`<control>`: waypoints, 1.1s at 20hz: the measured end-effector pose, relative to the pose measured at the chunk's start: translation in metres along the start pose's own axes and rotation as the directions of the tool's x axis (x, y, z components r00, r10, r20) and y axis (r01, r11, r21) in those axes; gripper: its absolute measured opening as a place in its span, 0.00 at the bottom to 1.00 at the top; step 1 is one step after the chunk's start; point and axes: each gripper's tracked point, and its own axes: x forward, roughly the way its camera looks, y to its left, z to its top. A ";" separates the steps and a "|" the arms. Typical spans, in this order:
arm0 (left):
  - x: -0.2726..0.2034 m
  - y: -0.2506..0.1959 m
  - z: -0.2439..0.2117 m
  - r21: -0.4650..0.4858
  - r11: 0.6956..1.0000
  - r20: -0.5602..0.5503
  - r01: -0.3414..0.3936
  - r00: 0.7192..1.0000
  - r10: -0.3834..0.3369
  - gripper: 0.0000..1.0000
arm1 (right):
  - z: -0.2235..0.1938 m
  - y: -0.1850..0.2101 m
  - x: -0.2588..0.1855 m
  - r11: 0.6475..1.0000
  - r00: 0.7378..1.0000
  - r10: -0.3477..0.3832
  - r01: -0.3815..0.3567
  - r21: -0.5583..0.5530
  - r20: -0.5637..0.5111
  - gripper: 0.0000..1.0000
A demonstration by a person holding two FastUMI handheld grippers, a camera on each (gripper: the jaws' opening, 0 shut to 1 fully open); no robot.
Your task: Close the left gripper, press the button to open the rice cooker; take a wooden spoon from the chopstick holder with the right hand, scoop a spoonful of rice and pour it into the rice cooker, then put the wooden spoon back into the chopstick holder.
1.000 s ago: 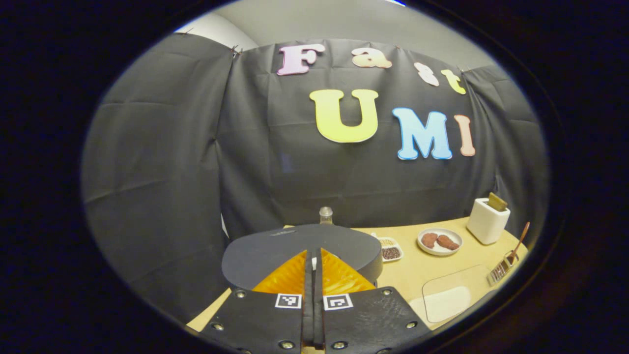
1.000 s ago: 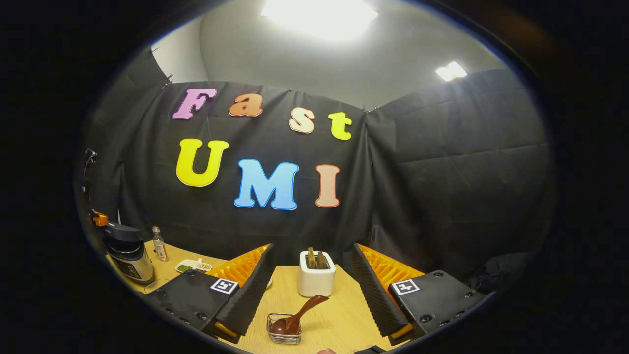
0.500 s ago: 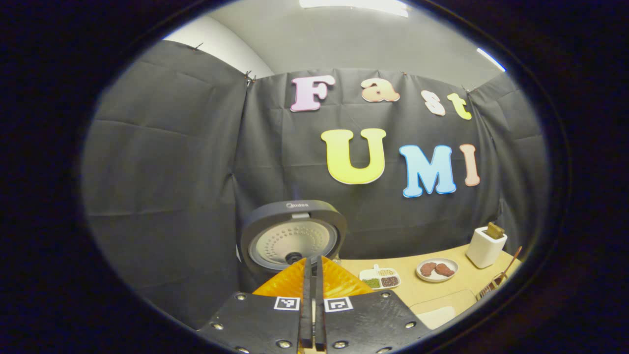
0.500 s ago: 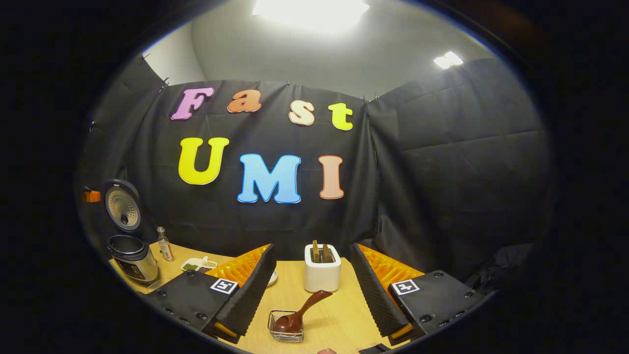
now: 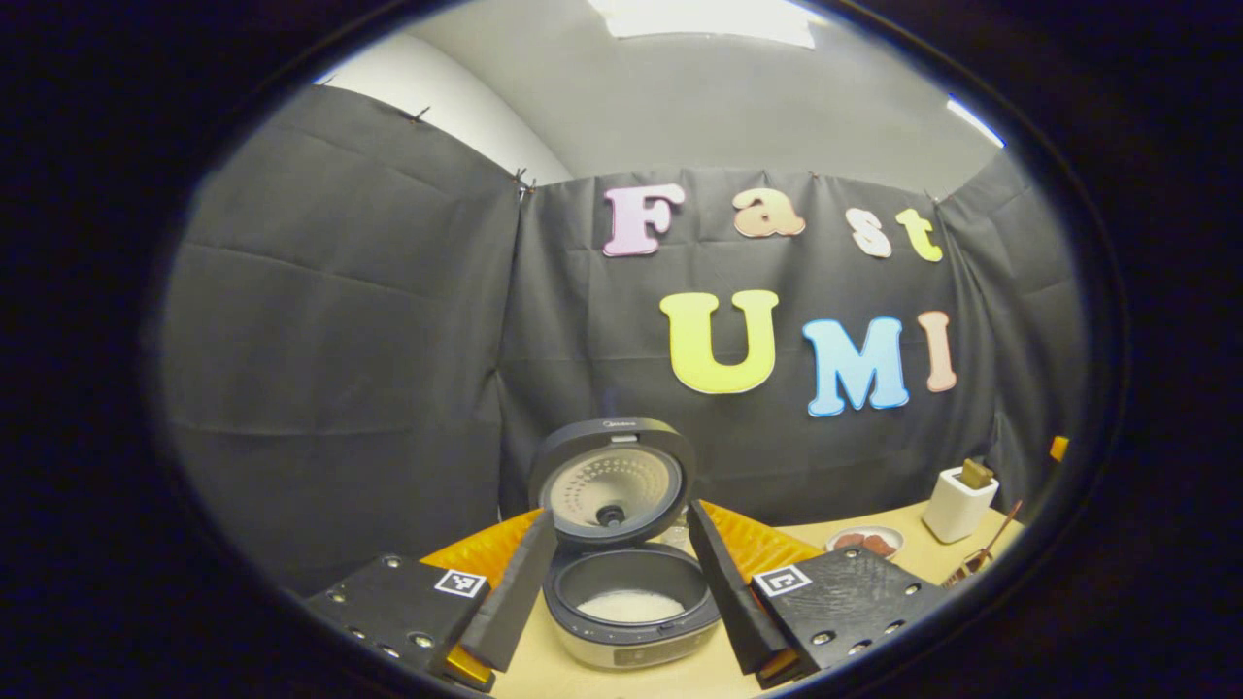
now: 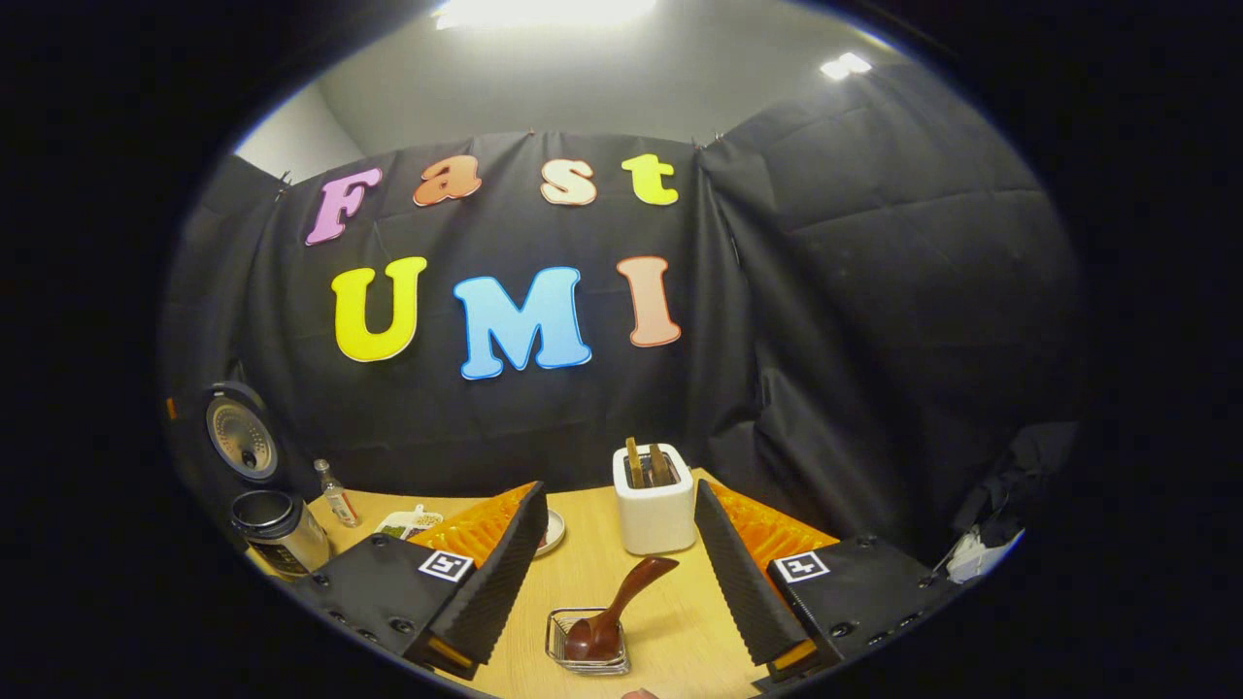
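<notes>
The rice cooker [image 5: 631, 621] stands with its lid [image 5: 614, 481] swung up, and something white lies at the bottom of its pot. My left gripper [image 5: 620, 516] is open, one finger on each side of the cooker and apart from it. The brown wooden spoon [image 6: 621, 597] leans bowl-down in a small wire holder [image 6: 583, 655] on the table. My right gripper [image 6: 620, 493] is open just above and short of the spoon, empty. The open cooker [image 6: 277, 529] also shows far left in the right gripper view.
A white box [image 6: 655, 510] with wooden pieces stands behind the spoon. A small bottle [image 6: 335, 490] and a divided dish of beans [image 6: 408, 524] sit near the cooker. A plate with brown food [image 5: 864, 539] lies on the wooden table [image 6: 583, 573].
The cooker's lid has swung from closed to upright. My left gripper has gone from shut to open and drawn back from the cooker. The right gripper has edged closer to the spoon.
</notes>
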 end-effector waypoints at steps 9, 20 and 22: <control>-0.038 0.020 0.006 0.035 0.998 0.007 -0.053 0.999 0.053 0.83 | -0.067 -0.015 0.045 0.992 0.976 -0.011 0.038 0.120 -0.218 0.98; -0.068 0.056 -0.002 0.068 0.987 -0.028 -0.147 0.988 0.150 0.83 | -0.149 -0.006 0.057 0.986 0.901 0.033 0.041 0.161 -0.432 0.82; -0.072 0.061 -0.006 0.068 0.985 -0.036 -0.159 0.986 0.161 0.83 | -0.158 -0.007 0.056 0.984 0.888 0.038 0.046 0.171 -0.458 0.87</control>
